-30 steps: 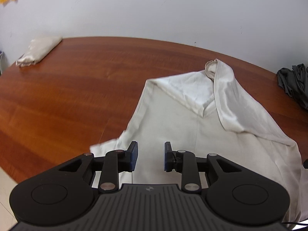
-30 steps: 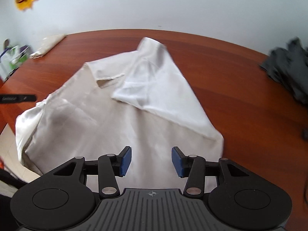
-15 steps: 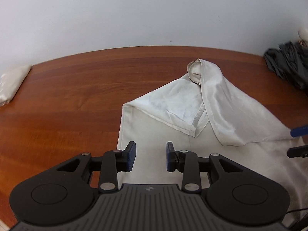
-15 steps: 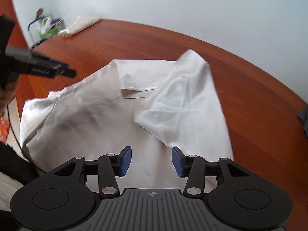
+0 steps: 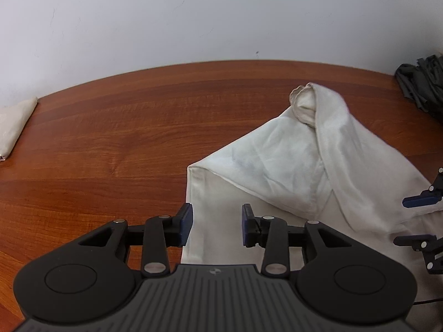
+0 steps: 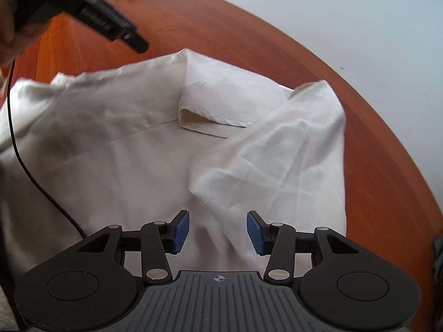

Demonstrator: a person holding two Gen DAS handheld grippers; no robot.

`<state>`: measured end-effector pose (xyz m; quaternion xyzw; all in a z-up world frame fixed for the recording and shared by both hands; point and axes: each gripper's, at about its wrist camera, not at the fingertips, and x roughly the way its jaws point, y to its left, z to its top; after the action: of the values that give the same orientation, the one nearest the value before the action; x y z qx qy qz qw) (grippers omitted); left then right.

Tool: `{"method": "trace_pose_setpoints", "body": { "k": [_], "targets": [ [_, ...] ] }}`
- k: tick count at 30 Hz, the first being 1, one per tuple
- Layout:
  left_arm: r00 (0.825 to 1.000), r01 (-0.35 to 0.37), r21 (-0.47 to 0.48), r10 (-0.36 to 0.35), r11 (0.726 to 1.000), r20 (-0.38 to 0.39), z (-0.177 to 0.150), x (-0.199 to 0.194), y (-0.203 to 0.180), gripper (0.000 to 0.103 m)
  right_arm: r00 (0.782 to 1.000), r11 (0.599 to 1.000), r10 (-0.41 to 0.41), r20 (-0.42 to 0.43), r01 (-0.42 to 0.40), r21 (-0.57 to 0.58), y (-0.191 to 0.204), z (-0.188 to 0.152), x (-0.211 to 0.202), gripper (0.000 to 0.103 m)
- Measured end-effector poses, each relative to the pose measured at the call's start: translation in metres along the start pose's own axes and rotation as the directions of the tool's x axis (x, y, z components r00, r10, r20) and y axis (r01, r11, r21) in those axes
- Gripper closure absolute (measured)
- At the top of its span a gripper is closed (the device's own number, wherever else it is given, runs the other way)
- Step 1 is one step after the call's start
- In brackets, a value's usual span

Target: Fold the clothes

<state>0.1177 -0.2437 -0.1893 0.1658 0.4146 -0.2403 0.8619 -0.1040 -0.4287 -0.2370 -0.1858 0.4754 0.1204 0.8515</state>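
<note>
**Both grippers spread over the shirt, left edge lined up for the pinch**

Cream-white cotton garment [image 5: 290, 171], soft and matte, spread flat on the reddish-brown wooden table [image 5: 110, 144], with both sleeves already turned in across the chest. Body running lengthwise away from both cameras, toward the white wall [image 5: 193, 13]. Straight left side edge lying just ahead of the left gripper [image 5: 216, 225], almost in line with its left pad, cloth filling the gap between the blue pads. Left gripper clearly the nearer one to that edge and its squared corner. Jaws wide, holding nothing.

In the right wrist view, folded sleeve [image 6: 277, 149] draped diagonally, thin and crinkled, its lower point directly ahead of the right gripper [image 6: 218, 231]. Pads spread wide there too, empty, fabric beneath and between them. Hemmed cuff of the other sleeve [image 6: 210, 119] lying flat beyond, a faint centre seam running off to the left.

Likely next: a pinch on each side edge and a fold along the long axis. Limp cloth, prone to slipping or bunching if only one layer is caught.

Further out: a folded cream cloth [image 5: 13, 130] at the table's far left, a crumpled dark grey garment [image 5: 423, 85] at the far right, well apart from the shirt.
</note>
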Motion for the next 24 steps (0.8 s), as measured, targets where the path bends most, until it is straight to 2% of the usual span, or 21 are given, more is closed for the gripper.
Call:
{"method": "trace_pose_setpoints", "body": {
  "k": [5, 6, 7, 8, 9, 13, 17, 21, 24],
  "targets": [
    [1.0, -0.003, 0.015, 0.003, 1.0, -0.03, 0.004, 0.014, -0.001, 0.06, 1.0, 0.995, -0.008, -0.012, 0.007, -0.104, 0.001, 0.002, 0.015, 0.057],
    [1.0, -0.003, 0.02, 0.003, 1.0, -0.031, 0.005, 0.015, -0.001, 0.059, 1.0, 0.994, -0.003, -0.013, 0.002, -0.107, -0.001, 0.003, 0.017, 0.068],
    [0.999, -0.001, 0.025, 0.002, 1.0, -0.033, 0.006, 0.017, -0.002, 0.059, 1.0, 0.995, -0.002, -0.012, 0.0, -0.103, -0.004, 0.004, 0.018, 0.088],
    [0.999, 0.0, 0.03, 0.001, 1.0, -0.034, 0.007, 0.018, -0.002, 0.059, 1.0, 0.996, -0.004, -0.009, 0.003, -0.094, -0.008, 0.005, 0.019, 0.095],
    [0.999, 0.001, 0.038, 0.0, 0.999, -0.033, 0.007, 0.019, -0.003, 0.059, 1.0, 0.997, -0.012, 0.003, 0.012, -0.08, -0.013, 0.007, 0.017, 0.097],
    [1.0, 0.013, 0.085, -0.01, 0.996, -0.029, 0.01, 0.024, -0.008, 0.058, 0.994, 0.996, -0.085, 0.063, 0.084, 0.018, -0.047, 0.011, 0.006, 0.099],
    [0.999, 0.045, 0.125, -0.042, 0.991, -0.031, 0.015, 0.03, -0.011, 0.056, 0.978, 0.969, -0.188, 0.09, 0.17, 0.181, -0.103, 0.011, -0.006, 0.099],
    [0.996, 0.082, 0.17, -0.077, 0.982, -0.034, 0.021, 0.037, -0.014, 0.055, 0.964, 0.907, -0.261, 0.06, 0.223, 0.359, -0.165, 0.002, -0.007, 0.099],
    [0.991, 0.132, 0.186, -0.124, 0.974, -0.056, 0.028, 0.041, -0.019, 0.054, 0.95, 0.832, -0.313, 0.013, 0.267, 0.487, -0.208, -0.012, -0.002, 0.099]
  ]
}}
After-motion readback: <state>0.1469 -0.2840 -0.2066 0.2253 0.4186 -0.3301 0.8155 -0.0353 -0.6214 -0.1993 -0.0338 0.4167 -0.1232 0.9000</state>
